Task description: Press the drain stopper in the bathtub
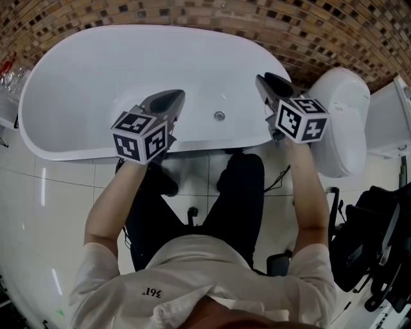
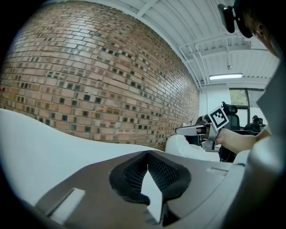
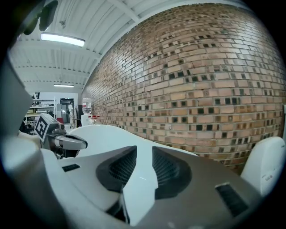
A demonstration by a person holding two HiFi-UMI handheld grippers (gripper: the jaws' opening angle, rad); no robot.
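A white oval bathtub (image 1: pixel 70 58) fills the upper part of the head view. Its small round metal drain stopper (image 1: pixel 219 116) sits on the tub floor near the front wall. My left gripper (image 1: pixel 172 97) hovers over the tub's front rim, left of the stopper, with its fingertips touching and nothing held. My right gripper (image 1: pixel 268 81) is held above the tub's right end, right of the stopper, its jaws a little apart and empty. In the left gripper view the left gripper (image 2: pixel 146 153) points at the brick wall. So does the right gripper (image 3: pixel 144 148) in its own view. The stopper is hidden in both gripper views.
A brick wall (image 1: pixel 212 14) runs behind the tub. A white toilet (image 1: pixel 340 115) stands close to the tub's right end. A black chair (image 1: pixel 376 241) is at the lower right. The person's legs (image 1: pixel 237 193) stand on the white tiled floor (image 1: pixel 45 212) before the tub.
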